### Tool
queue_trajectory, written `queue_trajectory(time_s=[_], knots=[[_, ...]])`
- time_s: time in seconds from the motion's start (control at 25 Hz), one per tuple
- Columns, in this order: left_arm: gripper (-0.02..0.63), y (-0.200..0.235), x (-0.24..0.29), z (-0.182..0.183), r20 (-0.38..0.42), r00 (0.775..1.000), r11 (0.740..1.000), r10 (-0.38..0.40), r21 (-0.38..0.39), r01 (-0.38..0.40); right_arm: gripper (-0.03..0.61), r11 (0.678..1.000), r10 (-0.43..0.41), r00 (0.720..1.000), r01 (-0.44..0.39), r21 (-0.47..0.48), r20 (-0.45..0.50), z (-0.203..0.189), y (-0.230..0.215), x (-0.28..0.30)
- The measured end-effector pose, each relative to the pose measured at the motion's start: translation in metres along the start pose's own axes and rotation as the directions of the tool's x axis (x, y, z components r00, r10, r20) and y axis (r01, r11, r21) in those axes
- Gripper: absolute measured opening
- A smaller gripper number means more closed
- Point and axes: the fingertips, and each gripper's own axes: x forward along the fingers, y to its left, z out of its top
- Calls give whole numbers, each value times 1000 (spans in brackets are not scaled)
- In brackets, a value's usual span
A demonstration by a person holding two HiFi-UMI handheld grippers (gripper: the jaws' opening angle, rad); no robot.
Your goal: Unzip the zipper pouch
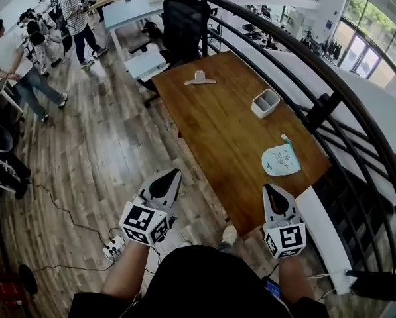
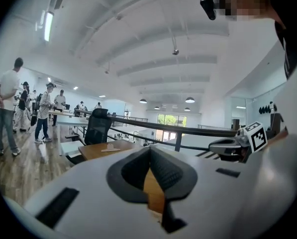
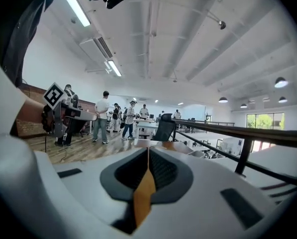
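A pale mint zipper pouch lies flat near the right front end of the wooden table, with a teal pull tab at its far edge. My right gripper hovers at the table's front edge, just short of the pouch; it is shut and holds nothing. Over the floor to the left of the table, my left gripper is also shut and empty. In the left gripper view the left gripper points level across the room, and in the right gripper view the right gripper does the same. The pouch shows in neither gripper view.
A white square holder stands mid-table on the right, and a pale clip-like object lies at the far end. A black office chair is behind the table. A dark railing curves along the right. People stand far left; a power strip lies on the floor.
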Motion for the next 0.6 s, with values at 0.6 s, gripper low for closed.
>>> queue_trajectory(time_s=[0.6], knots=[[12, 19, -67, 2, 76, 992, 995, -102, 20, 101, -8, 994, -94, 995, 92, 57, 33, 14, 74, -47]])
